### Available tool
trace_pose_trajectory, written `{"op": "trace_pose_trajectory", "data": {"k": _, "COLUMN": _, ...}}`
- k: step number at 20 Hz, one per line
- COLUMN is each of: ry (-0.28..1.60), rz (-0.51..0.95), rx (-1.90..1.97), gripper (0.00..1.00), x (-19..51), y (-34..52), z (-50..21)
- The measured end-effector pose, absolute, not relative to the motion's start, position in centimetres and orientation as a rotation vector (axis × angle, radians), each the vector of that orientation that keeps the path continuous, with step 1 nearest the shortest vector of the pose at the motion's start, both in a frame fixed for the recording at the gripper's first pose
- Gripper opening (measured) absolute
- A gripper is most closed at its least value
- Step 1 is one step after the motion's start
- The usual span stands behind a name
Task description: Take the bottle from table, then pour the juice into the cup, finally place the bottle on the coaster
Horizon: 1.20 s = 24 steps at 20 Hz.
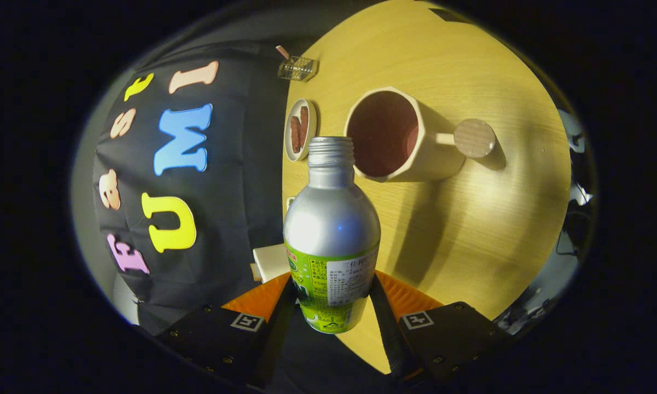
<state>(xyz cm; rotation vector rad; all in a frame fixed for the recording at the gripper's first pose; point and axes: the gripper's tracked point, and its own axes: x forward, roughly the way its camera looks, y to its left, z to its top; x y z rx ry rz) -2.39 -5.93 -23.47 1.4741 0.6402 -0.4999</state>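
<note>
A silver metal bottle with a green label sits between my fingers, and my gripper is shut on its labelled lower body. The cap is off, and its threaded mouth points toward the cup. The whole view is rolled sideways against the wooden table. A cream faceted cup with a dark reddish inside stands just beyond the bottle's mouth, its rim close to the neck. Its handle ends in a round wooden knob. I see no stream of juice. A pale flat square, possibly the coaster, lies beside the bottle, partly hidden by it.
A small white dish with brown pieces sits next to the cup near the table's edge. Farther along that edge stands a small wire basket. The black booth cloth hangs behind the table's edge.
</note>
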Motion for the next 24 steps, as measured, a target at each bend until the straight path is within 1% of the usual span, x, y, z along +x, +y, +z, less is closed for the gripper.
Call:
{"op": "trace_pose_trajectory", "data": {"k": 7, "ry": 0.63, "rz": -0.454, "rx": 1.012, "gripper": 0.76, "x": -2.9, "y": -7.1, "z": -25.2}}
{"op": "trace_pose_trajectory", "data": {"k": 12, "ry": 0.607, "rz": -0.437, "rx": 0.761, "gripper": 0.77, "x": -2.2, "y": -7.1, "z": -25.3}}
{"op": "trace_pose_trajectory", "data": {"k": 19, "ry": 0.574, "rz": -0.422, "rx": 0.478, "gripper": 0.77, "x": 1.2, "y": -7.1, "z": -25.6}}
{"op": "trace_pose_trajectory", "data": {"k": 24, "ry": 0.534, "rz": -0.416, "rx": 0.354, "gripper": 0.77, "x": 4.2, "y": -7.9, "z": -25.6}}
